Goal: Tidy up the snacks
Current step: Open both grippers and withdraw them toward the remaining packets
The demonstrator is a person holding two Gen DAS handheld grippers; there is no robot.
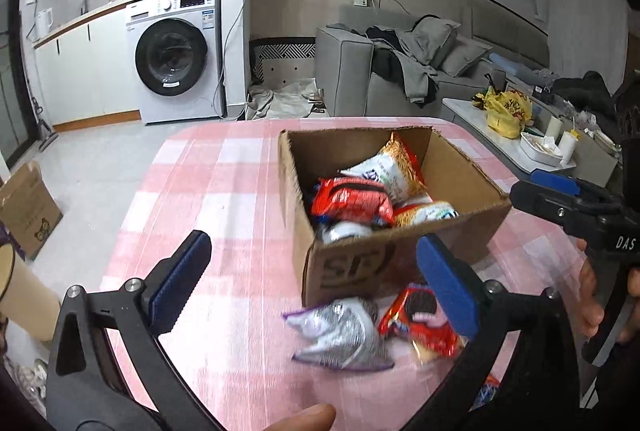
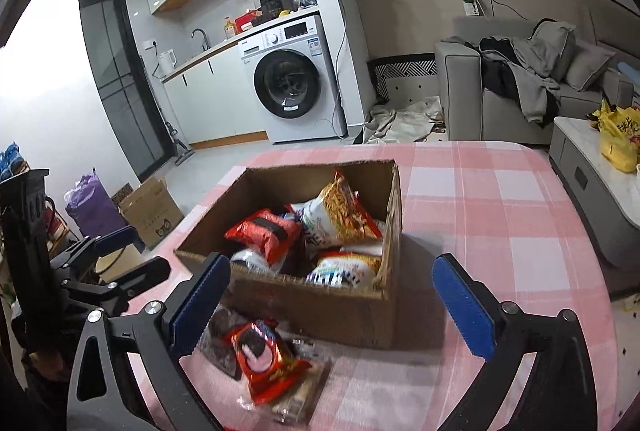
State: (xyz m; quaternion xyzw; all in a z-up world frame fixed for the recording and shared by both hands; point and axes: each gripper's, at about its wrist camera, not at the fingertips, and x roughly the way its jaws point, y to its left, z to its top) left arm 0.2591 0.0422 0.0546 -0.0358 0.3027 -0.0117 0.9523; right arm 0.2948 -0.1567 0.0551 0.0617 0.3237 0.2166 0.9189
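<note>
An open cardboard box (image 1: 294, 187) (image 2: 320, 307) stands on the pink checked table (image 1: 200, 191) (image 2: 500, 231). It holds several snack packets, among them a red one (image 1: 352, 199) (image 2: 264, 235) and a white-and-orange noodle pack (image 1: 396, 167) (image 2: 340, 215). In front of the box a silver-purple packet (image 1: 344, 335) and a red cookie packet (image 1: 420, 323) (image 2: 268, 359) lie on the cloth. My left gripper (image 1: 312, 247) (image 2: 132, 253) is open above those loose packets, holding nothing. Open and empty too, my right gripper (image 2: 331, 263) (image 1: 536, 189) hovers just short of the box's near wall.
Beyond the table are a washing machine (image 1: 176, 59), a grey sofa (image 1: 400, 71) with clothes on it, and a low white table (image 2: 592, 159) carrying a yellow bag (image 1: 506, 111). A cardboard box (image 2: 150, 211) and a purple bag (image 2: 90, 207) sit on the floor at left.
</note>
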